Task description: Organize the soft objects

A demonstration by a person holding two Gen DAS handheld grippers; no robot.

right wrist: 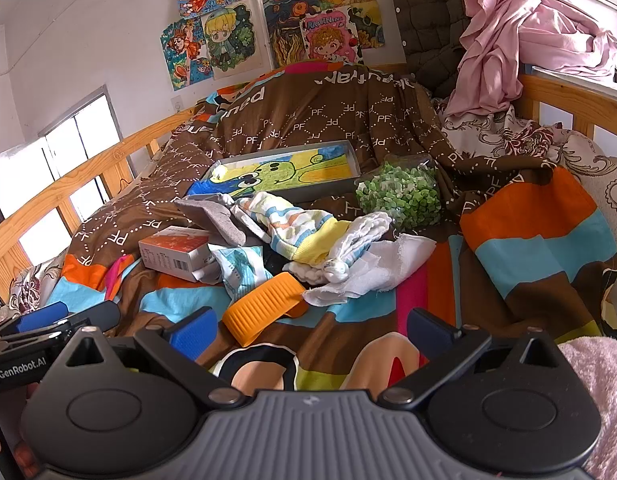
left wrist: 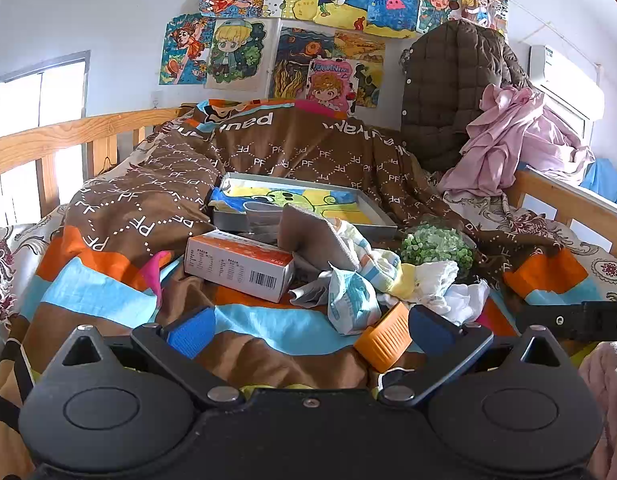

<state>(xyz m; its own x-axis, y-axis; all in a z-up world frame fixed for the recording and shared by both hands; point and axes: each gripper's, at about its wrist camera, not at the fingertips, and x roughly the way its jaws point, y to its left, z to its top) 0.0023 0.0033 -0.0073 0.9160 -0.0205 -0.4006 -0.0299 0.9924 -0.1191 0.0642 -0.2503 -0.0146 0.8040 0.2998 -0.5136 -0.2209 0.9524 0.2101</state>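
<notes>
1. The pile of socks (right wrist: 308, 236) and white cloths (right wrist: 372, 268) lies mid-bed on the brown blanket (right wrist: 308, 120); its lower layers are hidden.
2. An orange ribbed piece (right wrist: 264, 304) lies just before it, partly behind a fingertip in the left view.
3. Left gripper (left wrist: 308, 332) and right gripper (right wrist: 312, 330) both gape, empty, just short of the pile.

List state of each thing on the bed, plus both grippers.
left gripper: open, empty
right gripper: open, empty
grey tray: open, drawing inside, no soft items in it
striped sock: loose in pile
white cloth: crumpled
orange box: closed, lying flat
orange ribbed piece: lying on blanket
green bag: full
</notes>
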